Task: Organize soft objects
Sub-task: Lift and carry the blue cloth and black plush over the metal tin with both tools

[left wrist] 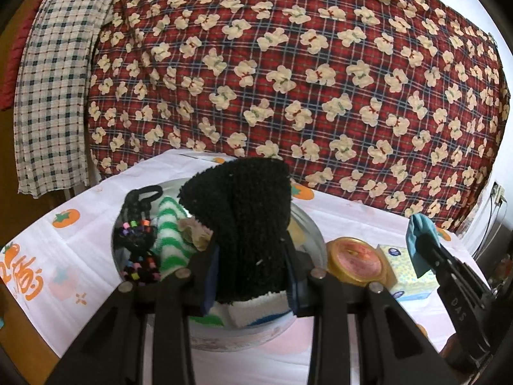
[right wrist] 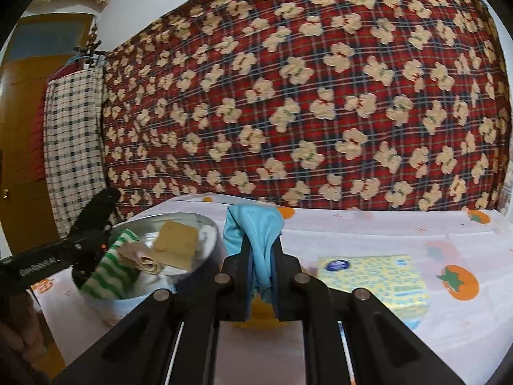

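Left gripper [left wrist: 253, 272] is clamped on a fuzzy black cloth [left wrist: 247, 221] over the metal bowl [left wrist: 307, 224] w/ a green-striped cloth [left wrist: 170, 240] inside, right gripper [right wrist: 261, 272] pinching a blue cloth [right wrist: 253, 234] just right of it, tissue pack [right wrist: 378, 279] further right, bear-print blanket [right wrist: 304, 96] at the back.

Black fuzzy cloth [left wrist: 253, 224], turquoise cloth [right wrist: 256, 234], red plaid blanket [left wrist: 288, 73] (cream bears).
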`<state>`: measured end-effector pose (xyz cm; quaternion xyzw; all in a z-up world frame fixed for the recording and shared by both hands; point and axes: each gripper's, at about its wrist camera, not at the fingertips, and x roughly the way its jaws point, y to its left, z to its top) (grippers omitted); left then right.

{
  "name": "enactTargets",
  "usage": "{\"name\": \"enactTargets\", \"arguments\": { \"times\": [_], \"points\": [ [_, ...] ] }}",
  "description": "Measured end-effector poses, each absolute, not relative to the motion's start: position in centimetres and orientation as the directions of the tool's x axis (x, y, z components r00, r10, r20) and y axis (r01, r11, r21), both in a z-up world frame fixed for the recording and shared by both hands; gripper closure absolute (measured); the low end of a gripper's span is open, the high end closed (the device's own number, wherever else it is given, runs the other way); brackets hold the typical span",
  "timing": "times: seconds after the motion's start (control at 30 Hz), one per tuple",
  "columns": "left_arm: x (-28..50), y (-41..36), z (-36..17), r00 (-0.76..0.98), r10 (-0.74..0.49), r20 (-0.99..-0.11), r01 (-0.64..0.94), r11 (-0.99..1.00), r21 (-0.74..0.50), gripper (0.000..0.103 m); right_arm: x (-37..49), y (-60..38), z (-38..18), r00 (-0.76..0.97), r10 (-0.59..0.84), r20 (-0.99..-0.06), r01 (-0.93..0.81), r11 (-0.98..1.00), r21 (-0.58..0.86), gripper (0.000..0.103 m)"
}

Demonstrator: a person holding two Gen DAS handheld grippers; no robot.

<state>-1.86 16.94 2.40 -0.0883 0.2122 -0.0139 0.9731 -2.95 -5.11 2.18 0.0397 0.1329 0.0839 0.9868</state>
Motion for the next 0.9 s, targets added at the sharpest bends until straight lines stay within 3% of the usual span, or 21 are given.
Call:
{"name": "enactTargets", "arguments": {
  "times": [0.9],
  "points": [
    [-0.9, 22.4, 2.2, 0.913, 0.009, -0.408, -0.075, 0.987, -0.146, 0.07, -0.6, 4.2, 5.7, 0.927, 0.312, -0.206, -0.303, 0.95, 0.074, 0.093]
  ]
}}
